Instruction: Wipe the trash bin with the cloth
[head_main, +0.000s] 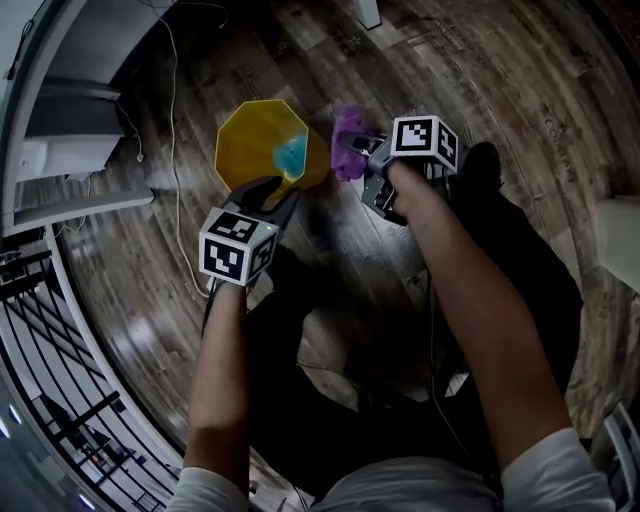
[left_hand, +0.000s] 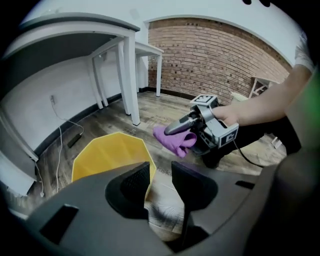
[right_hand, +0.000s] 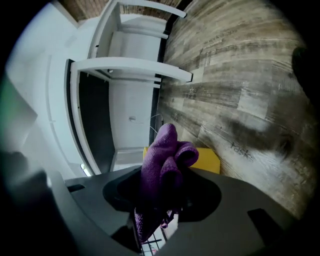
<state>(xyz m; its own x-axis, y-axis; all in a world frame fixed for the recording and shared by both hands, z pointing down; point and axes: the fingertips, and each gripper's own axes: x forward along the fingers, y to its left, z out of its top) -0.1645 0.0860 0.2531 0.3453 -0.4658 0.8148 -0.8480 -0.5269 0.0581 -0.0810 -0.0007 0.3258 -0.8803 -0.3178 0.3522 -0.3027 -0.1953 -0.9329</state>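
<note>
On the grey wood-plank floor (head_main: 480, 90), the yellow octagonal plastic trash bin (head_main: 250, 135) is standing open-mouthed, with something pale blue (head_main: 291, 155) lying inside it that I cannot identify. The left gripper (head_main: 277, 192) is hovering at the bin's near rim with its jaws standing apart. In the left gripper view the bin's yellow wall is showing just inside one pad, with bare floor between it and the other pad, so nothing is being clamped there. The right gripper (head_main: 360, 150) is pinching the crumpled purple microfibre cloth (head_main: 347, 135) between its closed jaws. The cloth is hanging just beside the bin's right side, close to it but, as far as the head view shows, not pressing on it. Judging from this, the wiping is only getting under way: the cloth is in hand and brought up to the bin, no wiped patch is showing, and the walls and rim are all waiting to be done.
</note>
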